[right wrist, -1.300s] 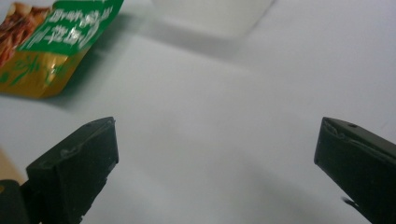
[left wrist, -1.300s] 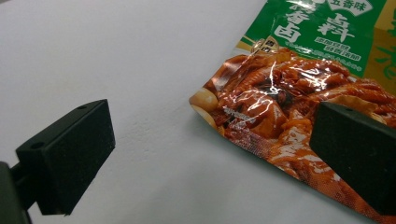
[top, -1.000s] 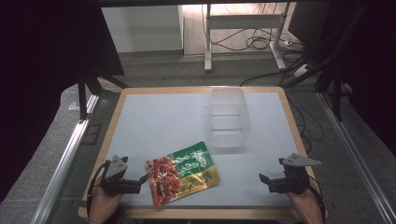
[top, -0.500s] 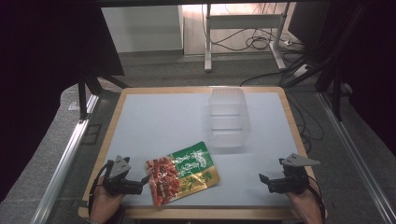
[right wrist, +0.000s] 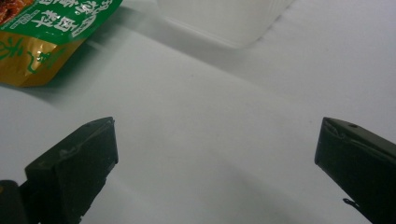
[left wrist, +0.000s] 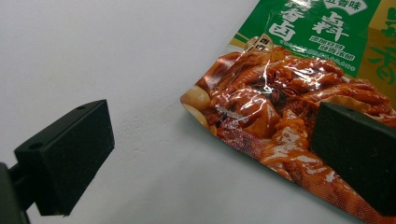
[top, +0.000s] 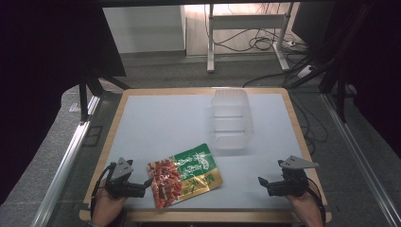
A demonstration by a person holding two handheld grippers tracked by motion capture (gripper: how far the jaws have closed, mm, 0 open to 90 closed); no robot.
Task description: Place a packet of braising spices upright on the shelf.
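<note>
1. The snack pouch (top: 184, 176), lower centre of the high view, is glossy printed plastic film, crinkled and catching glare.
2. The container (top: 230, 121) above it is translucent, smooth plastic.
3. The table (top: 156, 127) has a matt white top with a pale wood rim.
4. The left hand-held gripper (left wrist: 210, 158) has matt black, foam-like jaw pads.
</note>
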